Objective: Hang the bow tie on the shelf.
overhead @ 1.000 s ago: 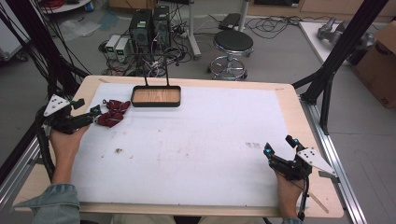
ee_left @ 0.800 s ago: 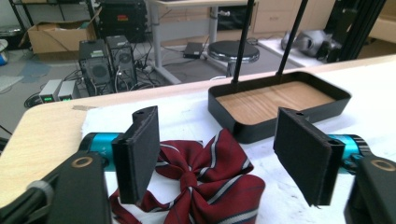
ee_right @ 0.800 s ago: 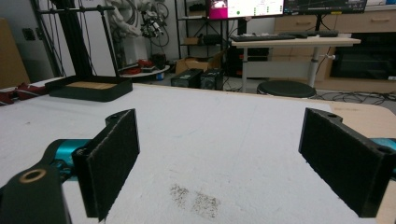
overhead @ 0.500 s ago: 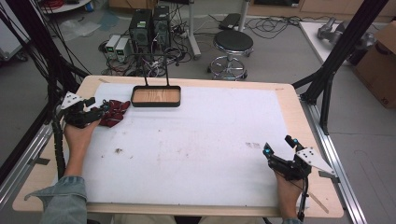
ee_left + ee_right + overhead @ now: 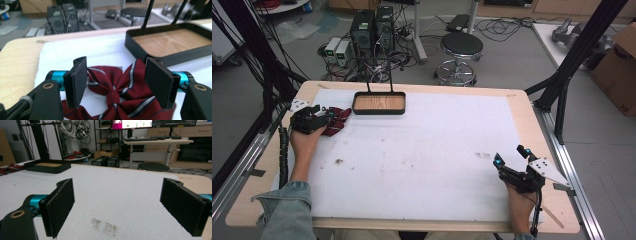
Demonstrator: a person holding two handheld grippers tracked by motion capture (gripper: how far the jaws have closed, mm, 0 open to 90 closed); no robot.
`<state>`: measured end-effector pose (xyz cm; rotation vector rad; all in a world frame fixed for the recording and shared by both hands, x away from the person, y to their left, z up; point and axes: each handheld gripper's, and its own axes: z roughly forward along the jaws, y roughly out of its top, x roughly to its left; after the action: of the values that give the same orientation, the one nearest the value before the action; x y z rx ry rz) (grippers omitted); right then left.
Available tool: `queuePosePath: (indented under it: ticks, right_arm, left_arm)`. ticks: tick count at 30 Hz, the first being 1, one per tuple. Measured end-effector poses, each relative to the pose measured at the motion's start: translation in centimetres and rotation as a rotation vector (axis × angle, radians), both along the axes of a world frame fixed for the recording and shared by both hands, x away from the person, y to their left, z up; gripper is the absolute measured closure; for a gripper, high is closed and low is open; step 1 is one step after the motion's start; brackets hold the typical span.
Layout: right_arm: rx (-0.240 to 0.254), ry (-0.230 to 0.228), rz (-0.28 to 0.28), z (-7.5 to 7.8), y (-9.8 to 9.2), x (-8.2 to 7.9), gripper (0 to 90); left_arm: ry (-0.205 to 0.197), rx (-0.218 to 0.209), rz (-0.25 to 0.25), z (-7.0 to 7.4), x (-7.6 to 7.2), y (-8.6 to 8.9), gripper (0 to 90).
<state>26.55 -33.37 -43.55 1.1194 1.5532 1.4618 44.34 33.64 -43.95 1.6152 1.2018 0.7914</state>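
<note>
Step in hand, by the look of it: approach for a grasp on the dark red striped bow tie [image 5: 117,100], not yet gripped. Left gripper [image 5: 328,116] at the far left of the counter [image 5: 522,100], jaws spread wide and set either side of the bow tie, nothing pinched between them; in the left gripper view the left pad [image 5: 76,81] over one wing, the right pad [image 5: 160,81] over the other, central knot in the gap. Contact with the fabric hard to call from here, probably just above or brushing it. Bow tie [image 5: 337,120] flat on the white mat [image 5: 427,145], just beside the black tray with a wooden bottom [image 5: 379,103], apart from its near wall. Tray holding nothing, likely the drop spot, a guess only. Right gripper [image 5: 507,168] near the right front corner, well apart from the bow tie, jaws wide apart, holding nothing, over bare mat with a small dark speckle patch [image 5: 105,226] below. Next move likely calls for: lowering onto the knot, closing the jaws on the narrow middle rather than a loose wing, then lifting and carrying a short way right over the tray rim. Soft cloth, so risk of one wing slipping out or bunching if pinched off-centre. Right gripper not needed yet.
</note>
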Motion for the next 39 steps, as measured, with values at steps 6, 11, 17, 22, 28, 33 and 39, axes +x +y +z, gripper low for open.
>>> queuePosePath:
  ticks: [6, 11, 17, 22, 28, 33, 39]
  right_arm:
    - [0.001, 0.002, 0.002, 0.0, 0.0, 0.0, 11.5]
    - [0.003, 0.006, 0.005, 0.0, 0.1, 0.0, 11.5]
    - [0.005, 0.008, 0.005, 0.0, 0.1, 0.0, 11.5]
    - [0.0, 0.006, 0.006, 0.0, 0.1, 0.1, 11.5]
    - [-0.001, 0.008, 0.007, 0.0, 0.1, 0.1, 11.5]
    - [-0.001, 0.009, 0.009, -0.1, 0.0, 0.1, 11.5]
    - [-0.001, 0.008, 0.01, -0.1, 0.1, 0.1, 11.5]
  left_arm:
    - [0.06, 0.047, 0.017, -0.7, 0.6, -0.5, 35.3]
    - [0.091, 0.062, 0.026, -0.7, 0.8, -0.7, 41.8]
    - [0.175, 0.069, 0.038, -0.8, 1.3, -0.9, 41.8]
    - [0.223, 0.093, 0.037, -0.9, 1.7, -1.2, 45.0]
    - [0.248, 0.104, 0.015, -1.0, 1.9, -1.3, 60.1]
    - [0.253, 0.084, -0.006, -1.0, 1.8, -1.2, 72.1]
    - [0.222, 0.08, -0.045, 0.1, 1.2, -1.3, 75.6]
